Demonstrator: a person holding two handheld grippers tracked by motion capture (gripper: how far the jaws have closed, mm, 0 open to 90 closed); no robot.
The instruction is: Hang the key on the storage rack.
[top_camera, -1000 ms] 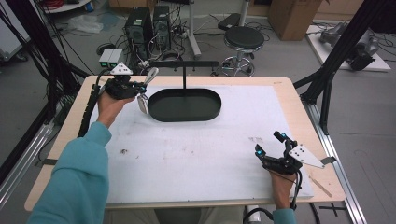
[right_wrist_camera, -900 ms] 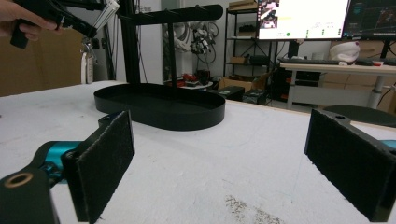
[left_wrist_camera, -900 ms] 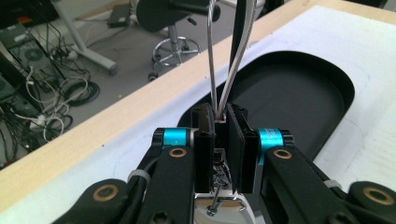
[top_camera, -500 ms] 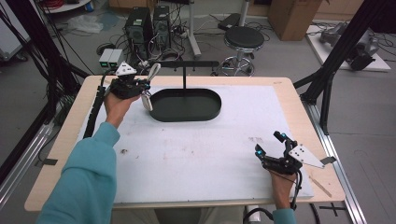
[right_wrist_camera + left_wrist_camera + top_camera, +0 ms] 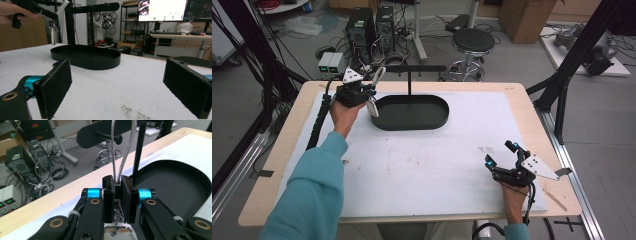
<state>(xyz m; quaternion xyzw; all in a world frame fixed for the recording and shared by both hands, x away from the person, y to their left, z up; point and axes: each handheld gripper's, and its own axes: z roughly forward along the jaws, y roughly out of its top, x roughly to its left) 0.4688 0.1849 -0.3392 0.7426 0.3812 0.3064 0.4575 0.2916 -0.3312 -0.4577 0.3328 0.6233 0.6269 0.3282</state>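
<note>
Left gripper view: clenching left tool [image 5: 117, 182] on utensil [image 5: 120, 230], aiming its wire loop squarely at rack peg [image 5: 110, 137] above tray [image 5: 175, 182]; holding right tool [image 5: 499, 153] released over counter [image 5: 412, 170].

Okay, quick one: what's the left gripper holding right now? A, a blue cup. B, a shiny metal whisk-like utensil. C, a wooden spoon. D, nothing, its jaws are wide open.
B: in the left gripper view, the left gripper has its jaws clamped on the thin silver wire loops of a metal utensil, held beside the black tray.
</note>
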